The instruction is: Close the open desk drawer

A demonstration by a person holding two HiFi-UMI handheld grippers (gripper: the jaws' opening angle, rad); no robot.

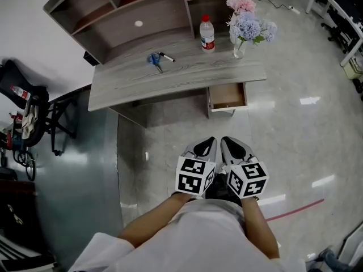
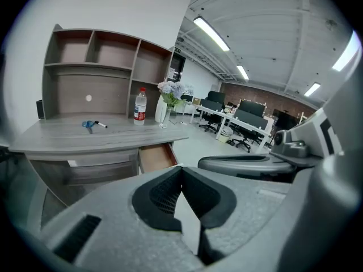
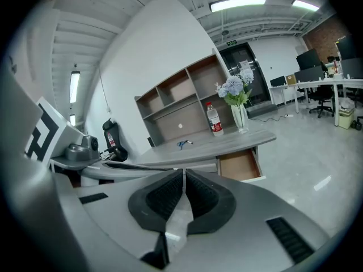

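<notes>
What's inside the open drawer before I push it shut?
The drawer shows only a bare brown bottom in its pulled-out part, with nothing lying there. Its rear part sits under the desktop, so anything back there is hidden.

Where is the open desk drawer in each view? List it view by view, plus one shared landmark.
Head view: drawer right of centre, under the desk's right end.
Left gripper view: drawer left of centre, under the desk.
Right gripper view: drawer right of centre.
Landmark: red-labelled bottle standing on the desk.
</notes>
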